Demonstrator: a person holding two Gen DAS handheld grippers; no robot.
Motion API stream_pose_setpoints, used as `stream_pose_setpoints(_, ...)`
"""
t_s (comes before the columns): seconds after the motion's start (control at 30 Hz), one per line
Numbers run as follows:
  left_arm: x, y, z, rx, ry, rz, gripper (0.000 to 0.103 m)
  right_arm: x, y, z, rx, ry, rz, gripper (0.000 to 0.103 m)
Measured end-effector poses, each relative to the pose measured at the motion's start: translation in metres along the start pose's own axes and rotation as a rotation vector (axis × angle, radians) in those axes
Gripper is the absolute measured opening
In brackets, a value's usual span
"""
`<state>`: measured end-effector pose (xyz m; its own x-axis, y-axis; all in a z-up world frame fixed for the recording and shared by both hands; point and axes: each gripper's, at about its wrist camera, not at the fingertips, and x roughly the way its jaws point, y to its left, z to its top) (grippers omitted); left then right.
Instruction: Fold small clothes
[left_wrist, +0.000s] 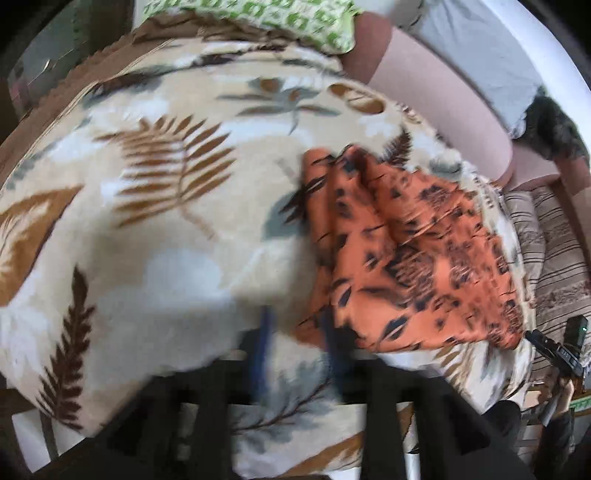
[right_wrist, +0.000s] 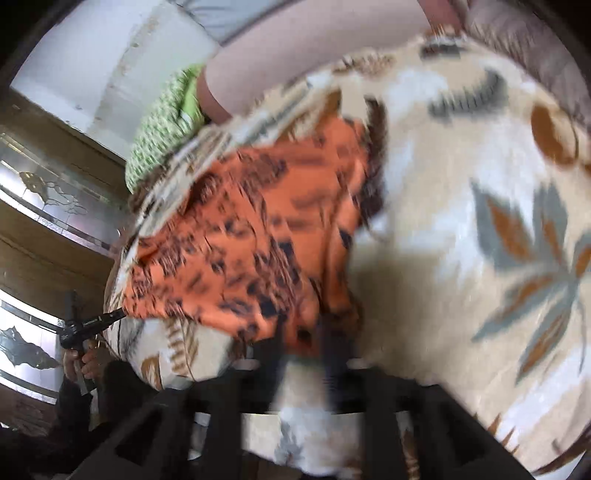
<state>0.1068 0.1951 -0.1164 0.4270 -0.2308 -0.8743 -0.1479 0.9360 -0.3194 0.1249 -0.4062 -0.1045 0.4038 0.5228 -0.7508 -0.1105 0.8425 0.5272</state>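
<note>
Left gripper: fingers apart, blurred, at the orange patterned garment's 7 o'clock edge. Right gripper: fingers apart, apparently over the garment's 5 o'clock hem. The garment lies on a leaf-print blanket; green pillow at 12 o'clock.

left gripper: two slim dark-blue fingers, smeared by motion blur, rising from a black body.
left gripper body: black bars and blocky ribs with open slots between them across the bottom of the left wrist view.
right gripper: two dark fingers, heavily blurred, colour hard to tell beyond dark; same black ribbed body with angular cut-outs.
small green light: on a black box atop the right gripper.
hand: bare skin, fingers wrapped on a grey handle.
sleeve: dark, black-looking.
</note>
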Motion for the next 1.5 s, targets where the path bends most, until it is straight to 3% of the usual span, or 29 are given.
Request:
stream_pose_setpoints(0.03,0.0,-0.004,0.001,0.004,-0.016,-0.01,0.057,0.001,0.001,0.003,0.003,-0.016,-0.033,0.096)
stream_pose_setpoints(0.2,0.014,-0.014,0.005,-0.012,0.001,-0.064,0.056,0.015,0.0,0.012,0.025,-0.014,0.062,0.094)
stream_pose_setpoints(0.23,0.018,-0.017,0.005,-0.012,0.005,-0.058,0.056,0.021,0.001,0.014,0.024,-0.006,0.064,0.089)
stream_pose_setpoints(0.27,0.024,-0.019,0.006,-0.009,0.011,-0.05,0.051,0.026,0.002,0.015,0.029,0.003,0.083,0.074)
stream_pose_setpoints(0.3,0.027,-0.022,0.004,-0.01,0.019,-0.045,0.031,0.03,0.003,0.016,0.035,0.012,0.104,0.063)
stream_pose_setpoints(0.33,0.03,-0.022,0.003,-0.011,0.028,-0.035,0.019,0.031,0.006,0.016,0.029,0.01,0.103,0.045)
stream_pose_setpoints(0.37,0.03,-0.024,0.003,0.001,0.032,-0.003,0.011,0.031,0.01,0.016,0.015,0.01,0.096,0.037)
stream_pose_setpoints(0.5,0.033,-0.027,0.004,0.031,0.06,0.03,0.011,0.047,0.014,0.012,-0.012,0.074,0.057,0.038)
stream_pose_setpoints(0.67,0.036,-0.028,0.007,0.017,0.077,0.018,0.015,0.06,0.012,0.013,0.018,0.104,0.072,0.039)
stream_pose_setpoints(0.7,0.037,-0.03,0.008,0.022,0.081,0.033,0.007,0.063,0.013,0.013,0.011,0.116,0.057,0.036)
stream_pose_setpoints(0.77,0.03,-0.03,0.009,0.024,0.074,0.036,0.006,0.063,0.018,0.014,-0.002,0.132,0.065,0.006)
stream_pose_setpoints(0.9,-0.014,-0.033,0.001,-0.009,-0.006,-0.067,0.005,0.018,0.028,0.016,-0.015,0.043,0.169,0.006)
stream_pose_setpoints(0.97,-0.02,-0.03,-0.011,-0.005,-0.004,-0.083,0.005,0.008,0.021,0.01,-0.006,0.049,0.181,0.006)
stream_pose_setpoints(1.0,-0.01,-0.027,-0.017,0.001,0.025,-0.058,0.006,0.013,0.013,0.003,0.004,0.087,0.16,0.006)
stream_pose_setpoints(1.07,0.03,-0.016,-0.028,0.032,0.152,0.018,0.007,0.046,-0.012,-0.017,0.054,0.209,0.047,0.009)
stream_pose_setpoints(1.1,0.04,-0.011,-0.03,0.028,0.17,0.025,0.008,0.053,-0.017,-0.022,0.067,0.217,0.05,0.009)
stream_pose_setpoints(1.17,0.035,-0.008,-0.027,-0.004,0.139,-0.009,0.009,0.046,-0.022,-0.024,0.12,0.128,0.126,0.013)
stream_pose_setpoints(1.2,0.025,-0.01,-0.022,-0.014,0.103,-0.023,0.015,0.038,-0.02,-0.022,0.124,0.075,0.143,0.02)
stream_pose_setpoints(1.23,0.016,-0.013,-0.017,-0.002,0.061,-0.016,0.023,0.028,-0.014,-0.017,0.104,0.035,0.159,0.053)
stream_pose_setpoints(1.27,0.01,-0.016,-0.014,0.011,0.038,0.001,0.043,0.023,-0.01,-0.013,0.093,0.024,0.155,0.09)
stream_pose_setpoints(1.3,0.003,-0.019,-0.01,0.028,0.006,0.026,0.06,0.019,-0.007,-0.01,0.085,0.01,0.146,0.094)
stream_pose_setpoints(1.33,-0.001,-0.021,-0.007,0.031,-0.018,0.027,0.063,0.017,-0.003,-0.004,0.067,-0.006,0.14,0.094)
stream_pose_setpoints(1.37,-0.004,-0.024,-0.004,0.035,-0.038,0.01,0.063,0.018,-0.001,0.001,0.055,-0.006,0.129,0.094)
stream_pose_setpoints(1.5,0.011,-0.033,0.0,0.053,0.011,0.014,0.063,0.034,0.0,0.015,0.082,0.035,0.132,0.092)
